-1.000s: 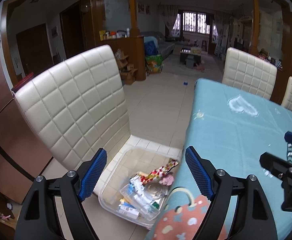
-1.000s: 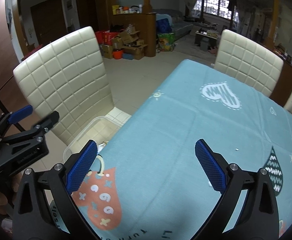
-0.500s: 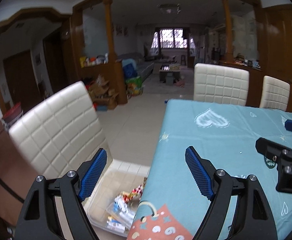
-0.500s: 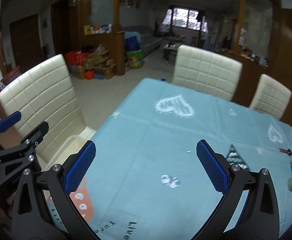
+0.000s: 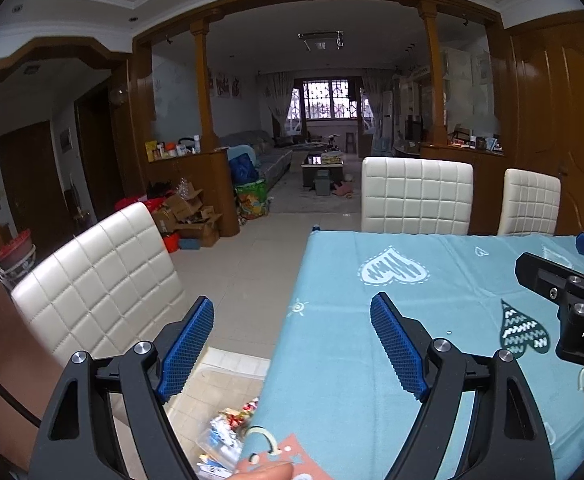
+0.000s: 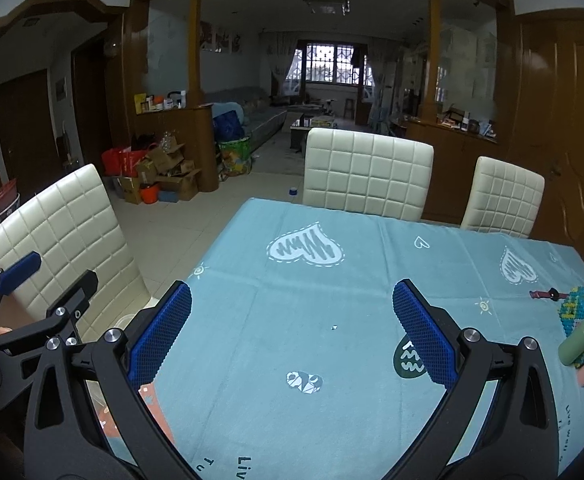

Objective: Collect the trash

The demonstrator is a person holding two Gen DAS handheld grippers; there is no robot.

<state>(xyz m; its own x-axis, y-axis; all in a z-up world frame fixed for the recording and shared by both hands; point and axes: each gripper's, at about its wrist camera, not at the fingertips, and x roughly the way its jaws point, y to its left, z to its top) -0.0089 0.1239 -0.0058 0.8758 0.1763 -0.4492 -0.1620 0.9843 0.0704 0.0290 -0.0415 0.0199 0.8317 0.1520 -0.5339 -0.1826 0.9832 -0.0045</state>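
Teal tablecloth, cream chairs, tile floor.

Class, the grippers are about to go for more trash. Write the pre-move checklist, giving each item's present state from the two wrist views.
1. Left gripper open and empty: ok.
2. Right gripper open and empty: ok.
3. Clear bin on the floor beside the table, already holding wrappers: ok.
4. Trash left on the tablecloth: only a tiny white speck shows mid-table; cannot tell whether it is trash.
5. Green cylinder and beaded item at the right edge: trash or keepers, cannot tell.
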